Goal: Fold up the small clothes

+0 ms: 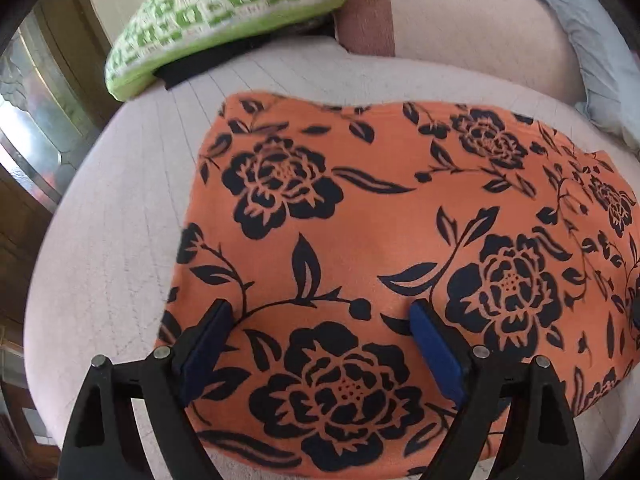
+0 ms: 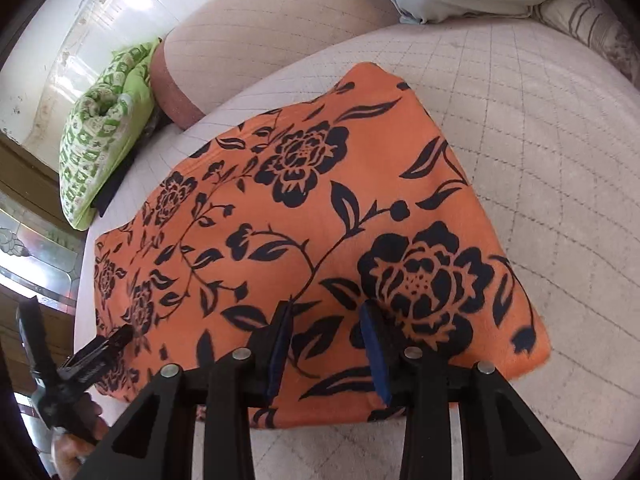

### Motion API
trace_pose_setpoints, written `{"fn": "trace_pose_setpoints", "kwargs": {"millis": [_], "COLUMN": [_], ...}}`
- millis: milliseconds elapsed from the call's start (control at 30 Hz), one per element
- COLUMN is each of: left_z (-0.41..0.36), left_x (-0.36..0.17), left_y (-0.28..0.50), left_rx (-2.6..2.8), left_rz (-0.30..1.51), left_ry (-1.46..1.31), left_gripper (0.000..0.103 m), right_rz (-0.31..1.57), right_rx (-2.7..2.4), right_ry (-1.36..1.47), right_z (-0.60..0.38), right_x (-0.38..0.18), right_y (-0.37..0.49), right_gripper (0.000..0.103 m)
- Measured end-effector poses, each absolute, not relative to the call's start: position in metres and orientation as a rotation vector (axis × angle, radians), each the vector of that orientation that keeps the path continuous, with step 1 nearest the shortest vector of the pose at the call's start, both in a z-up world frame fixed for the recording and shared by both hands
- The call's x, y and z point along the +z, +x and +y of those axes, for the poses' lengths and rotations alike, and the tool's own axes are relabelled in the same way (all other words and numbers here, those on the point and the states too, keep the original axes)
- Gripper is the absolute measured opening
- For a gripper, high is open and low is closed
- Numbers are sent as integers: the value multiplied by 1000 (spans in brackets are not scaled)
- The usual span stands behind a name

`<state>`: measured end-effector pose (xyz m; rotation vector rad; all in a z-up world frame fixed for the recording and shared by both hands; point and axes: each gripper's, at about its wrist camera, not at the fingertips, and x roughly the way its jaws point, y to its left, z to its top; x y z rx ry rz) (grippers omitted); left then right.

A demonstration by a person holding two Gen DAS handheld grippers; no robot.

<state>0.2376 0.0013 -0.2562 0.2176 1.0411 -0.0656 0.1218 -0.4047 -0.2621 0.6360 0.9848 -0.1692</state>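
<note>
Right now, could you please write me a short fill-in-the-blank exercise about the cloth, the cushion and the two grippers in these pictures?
1. The orange cloth is printed with black ____.
2. The cushion beyond the cloth is white and ____.
3. The left gripper hangs over the cloth with its jaws ____.
4. Of the two, the right gripper has the ____ gap between its jaws.

Missing words: flowers; green; open; narrower

We see the folded orange cloth on the bed, our right tool half-open above it, our left tool at its left edge.
</note>
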Motion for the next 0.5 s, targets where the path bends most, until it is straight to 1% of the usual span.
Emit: {"fn": "trace_pose_setpoints", "kwargs": {"millis": [167, 333, 500], "left_z": [2, -11, -20], "left_x": [-232, -219, -216], "left_y": [211, 196, 195], "left_rx": [-98, -116, -124], "left_rz": [946, 861, 831], "left_ry": [205, 247, 238], "left_gripper": [90, 90, 90], "right_rz": [906, 813, 809], "right_rx": [-164, -122, -74], "right_ry": [646, 567, 484], "right_z": [-397, -378, -356], "right_x": [-242, -225, -221], "right_y": [98, 105, 126], "right_gripper": [39, 39, 39]}}
